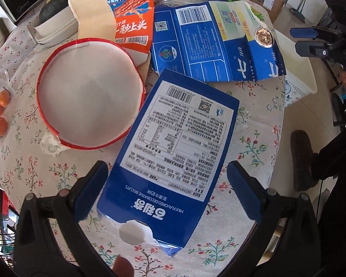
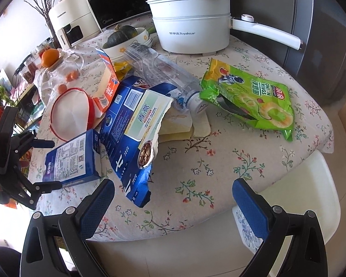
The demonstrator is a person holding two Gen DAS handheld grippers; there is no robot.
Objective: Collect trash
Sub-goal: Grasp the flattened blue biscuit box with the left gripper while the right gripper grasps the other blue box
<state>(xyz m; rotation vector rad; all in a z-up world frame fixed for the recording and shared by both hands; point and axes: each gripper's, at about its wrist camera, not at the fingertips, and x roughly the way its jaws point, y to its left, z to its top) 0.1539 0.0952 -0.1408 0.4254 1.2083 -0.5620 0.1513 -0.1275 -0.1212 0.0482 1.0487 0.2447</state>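
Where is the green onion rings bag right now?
In the right wrist view, the green onion rings bag lies flat on the right side of the floral tablecloth, beside the clear plastic bottle and in front of the white pot.

A blue biscuit box [image 1: 170, 159] lies flat, label side up, its torn end toward the table edge, beside a round red-rimmed lid [image 1: 90, 106] lying white side up. Behind them lean a torn orange snack box [image 1: 124, 16] and a flattened blue cereal carton [image 1: 216, 43]. Farther along, a crushed clear plastic bottle [image 2: 163, 73] lies on its side, its cap touching a crumpled green onion-rings bag [image 2: 251, 99].
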